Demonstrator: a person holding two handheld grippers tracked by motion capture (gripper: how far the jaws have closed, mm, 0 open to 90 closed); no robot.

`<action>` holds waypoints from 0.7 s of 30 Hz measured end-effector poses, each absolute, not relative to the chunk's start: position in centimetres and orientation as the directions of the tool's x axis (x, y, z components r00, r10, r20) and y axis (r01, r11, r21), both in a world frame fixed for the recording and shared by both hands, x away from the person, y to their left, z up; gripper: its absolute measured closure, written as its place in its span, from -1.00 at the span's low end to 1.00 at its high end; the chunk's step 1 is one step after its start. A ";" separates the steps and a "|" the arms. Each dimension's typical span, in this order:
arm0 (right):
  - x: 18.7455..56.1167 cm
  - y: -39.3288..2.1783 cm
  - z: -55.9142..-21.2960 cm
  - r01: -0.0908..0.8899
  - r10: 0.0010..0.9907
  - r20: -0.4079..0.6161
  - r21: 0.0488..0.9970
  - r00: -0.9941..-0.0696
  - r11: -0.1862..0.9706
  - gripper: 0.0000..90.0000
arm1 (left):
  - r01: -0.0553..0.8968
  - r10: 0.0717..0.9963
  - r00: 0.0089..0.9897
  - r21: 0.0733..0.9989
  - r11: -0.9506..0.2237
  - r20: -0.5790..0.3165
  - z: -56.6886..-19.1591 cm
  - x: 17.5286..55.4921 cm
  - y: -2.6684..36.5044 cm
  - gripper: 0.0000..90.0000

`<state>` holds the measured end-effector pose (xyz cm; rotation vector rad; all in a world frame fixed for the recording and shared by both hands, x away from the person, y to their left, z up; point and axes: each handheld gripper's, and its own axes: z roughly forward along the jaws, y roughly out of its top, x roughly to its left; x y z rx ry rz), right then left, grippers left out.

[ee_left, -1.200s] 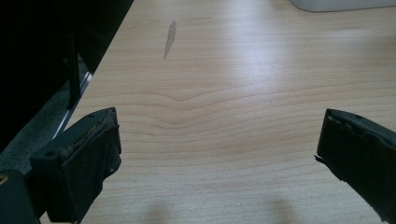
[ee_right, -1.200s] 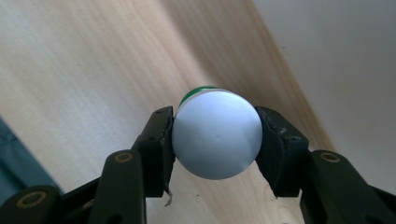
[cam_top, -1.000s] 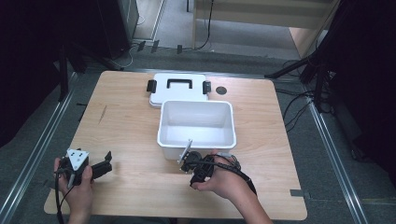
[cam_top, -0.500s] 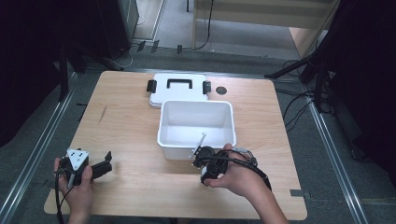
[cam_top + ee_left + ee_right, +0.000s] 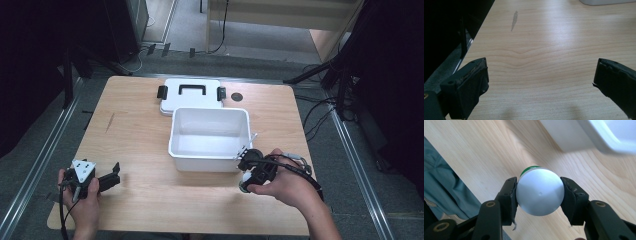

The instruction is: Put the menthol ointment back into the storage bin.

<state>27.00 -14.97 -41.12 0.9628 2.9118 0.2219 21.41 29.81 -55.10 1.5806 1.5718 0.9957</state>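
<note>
While the left gripper [image 5: 107,181] rests near the front left corner of the wooden table [image 5: 135,145], its jaws stand wide apart with nothing but bare wood grain between them; in the left gripper view the two black fingers [image 5: 467,82] sit far out at either side of that gripper [image 5: 540,80]. Over by the front right corner of the white plastic bin [image 5: 210,155], the right gripper [image 5: 246,170] is clamped on a small round can [image 5: 539,191]. From the right gripper view, both pads [image 5: 510,195] press against opposite sides of the can, whose silver flat end faces the camera and whose green rim peeks out behind it. That gripper [image 5: 539,195] holds the can clear above the tabletop, just beside the bin's outer wall and not inside it. Seen from above, the can [image 5: 245,182] shows as a pale spot beneath the person's right hand [image 5: 282,182]. Behind the bin lies its white lid [image 5: 191,96] with black handle and clasps, touching the bin's back edge.
</note>
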 end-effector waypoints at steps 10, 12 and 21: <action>28.4 -18.8 -40.0 0.635 0.645 -0.035 0.147 -0.763 0.759 0.15 | 0.474 0.999 -0.022 0.880 -0.030 0.047 -55.1 21.4 29.9 -1.00; 28.8 -19.4 -39.7 0.644 0.655 -0.036 0.150 -0.754 0.750 0.15 | 0.475 0.999 -0.022 0.880 -0.033 0.050 -55.1 21.4 29.9 -1.00; 30.6 -21.1 -39.2 0.632 0.643 -0.060 0.137 -0.763 0.763 0.15 | 0.473 0.999 -0.023 0.881 -0.032 0.049 -55.1 21.4 29.9 -1.00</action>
